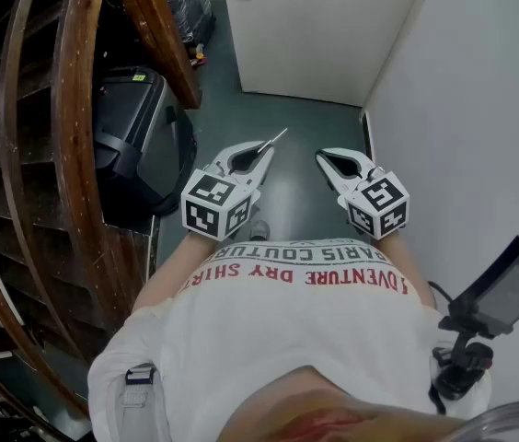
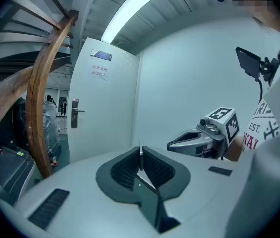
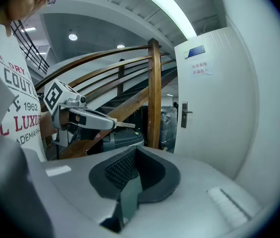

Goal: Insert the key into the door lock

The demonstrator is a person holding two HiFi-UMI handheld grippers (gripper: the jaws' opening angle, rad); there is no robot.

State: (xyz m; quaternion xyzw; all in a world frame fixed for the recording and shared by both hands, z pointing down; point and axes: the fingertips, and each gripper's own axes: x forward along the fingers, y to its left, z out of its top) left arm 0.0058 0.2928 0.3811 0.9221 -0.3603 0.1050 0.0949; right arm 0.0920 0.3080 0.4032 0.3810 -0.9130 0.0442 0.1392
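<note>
**Left gripper** (image 1: 264, 148): jaws pinched on the key (image 1: 279, 136), whose blade projects past the tips toward the far door (image 1: 315, 35). **Right gripper** (image 1: 323, 158): near the left gripper's right side, jaws pressed together with nothing between them. Both are held just in front of the person's white shirt (image 1: 287, 339). **Lock plate** (image 2: 75, 113): far ahead at the door's left edge, with a lever handle, well apart from the key. **Surroundings:** curved wooden stair rail (image 1: 74, 136) and black box-like object (image 1: 140, 132) at left, white wall (image 1: 462, 109) at right.
</note>
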